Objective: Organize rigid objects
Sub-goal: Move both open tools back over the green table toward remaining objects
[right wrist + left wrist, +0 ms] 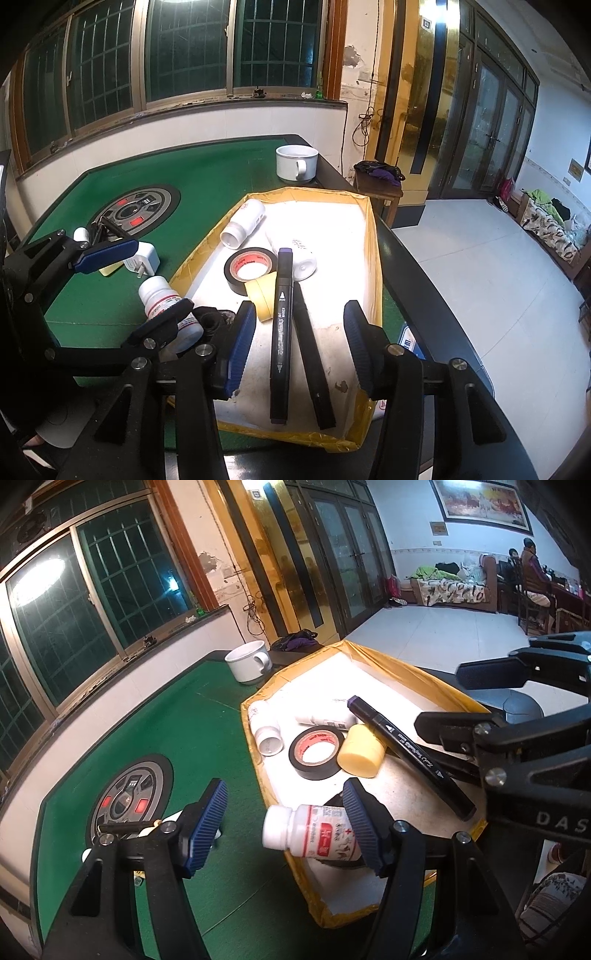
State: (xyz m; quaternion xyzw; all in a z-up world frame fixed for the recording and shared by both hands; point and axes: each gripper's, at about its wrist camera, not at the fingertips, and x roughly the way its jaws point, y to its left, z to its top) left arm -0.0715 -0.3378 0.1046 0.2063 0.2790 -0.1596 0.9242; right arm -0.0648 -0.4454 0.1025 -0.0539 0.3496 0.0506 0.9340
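Held half-open over the near end of the tray (373, 236) with the right gripper (299, 310), nothing clamped: two black markers (280, 332) lying loose, side by side, on the tray floor under the parted jaws. Poised likewise with the left gripper (284, 788), jaws wide, one pad right by a red-label bottle (310, 830) tipped across the tray's left rim, cap out over the green table (166, 709), not pinched. Judged well under way, not finished. Counted inside the tray: two markers, two white bottles (243, 218), one black tape roll (251, 269), one yellow cylinder (262, 299), plus a dark item under the tipped bottle, too hidden to name. Counted in all: three bottles, the third only partway in. Left out on the felt: one white charger (142, 258), a yellow flat piece beneath it, and some small dark sticks by the table's centre dial, too small to count. Standing apart past the far rim: one white mug (295, 162).
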